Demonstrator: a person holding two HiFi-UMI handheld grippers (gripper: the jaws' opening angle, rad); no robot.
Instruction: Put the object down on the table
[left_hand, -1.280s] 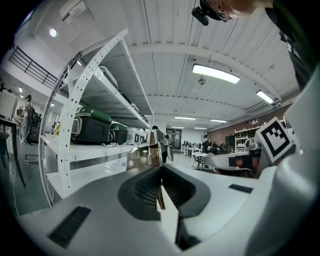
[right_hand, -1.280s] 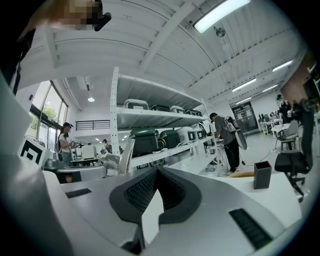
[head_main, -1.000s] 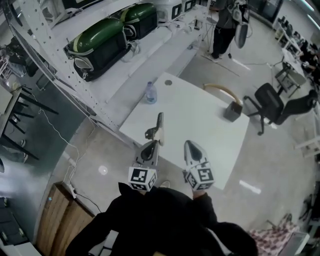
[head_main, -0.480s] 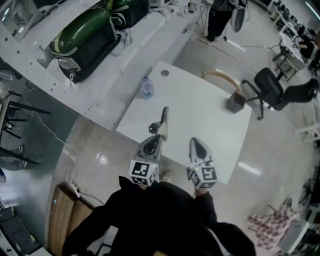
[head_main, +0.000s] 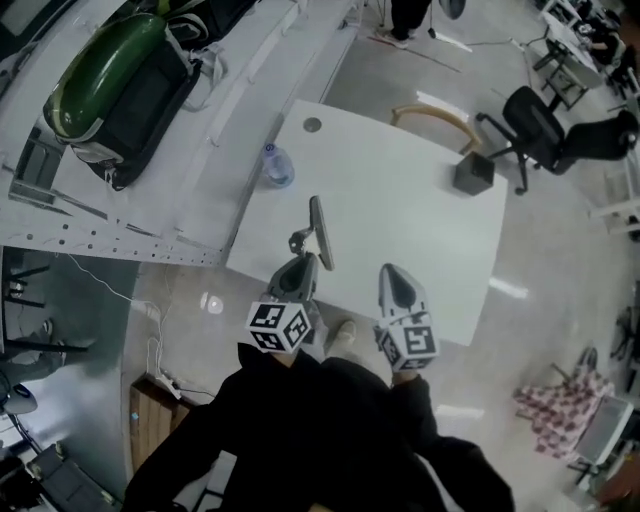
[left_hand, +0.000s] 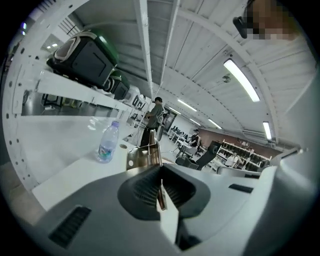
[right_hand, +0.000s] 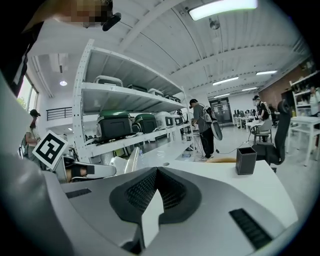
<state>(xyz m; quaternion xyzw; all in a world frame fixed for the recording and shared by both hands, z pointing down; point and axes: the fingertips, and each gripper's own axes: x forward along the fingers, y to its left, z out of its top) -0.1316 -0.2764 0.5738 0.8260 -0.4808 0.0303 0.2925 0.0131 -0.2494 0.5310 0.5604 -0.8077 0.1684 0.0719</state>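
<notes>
A long grey metal bar with a small bracket (head_main: 318, 232) sticks out forward from my left gripper (head_main: 302, 264), which is shut on its near end. The bar hangs above the front-left part of the white table (head_main: 400, 210). In the left gripper view the metal piece (left_hand: 148, 156) rises from between the closed jaws of the left gripper (left_hand: 161, 189). My right gripper (head_main: 391, 273) is beside it to the right, over the table's front edge. In the right gripper view the right gripper (right_hand: 156, 191) is shut, with nothing in it.
A water bottle (head_main: 277, 166) stands near the table's left edge, by a round hole (head_main: 313, 125). A dark square holder (head_main: 473, 173) sits at the far right, with a curved wooden chair back (head_main: 432, 115) and a black office chair (head_main: 535, 120) behind. Shelves with green-black cases (head_main: 110, 80) run along the left.
The head view has swung, so the table sits higher and more square in the picture. Both grippers stay side by side; the bar's far end now leans slightly left.
</notes>
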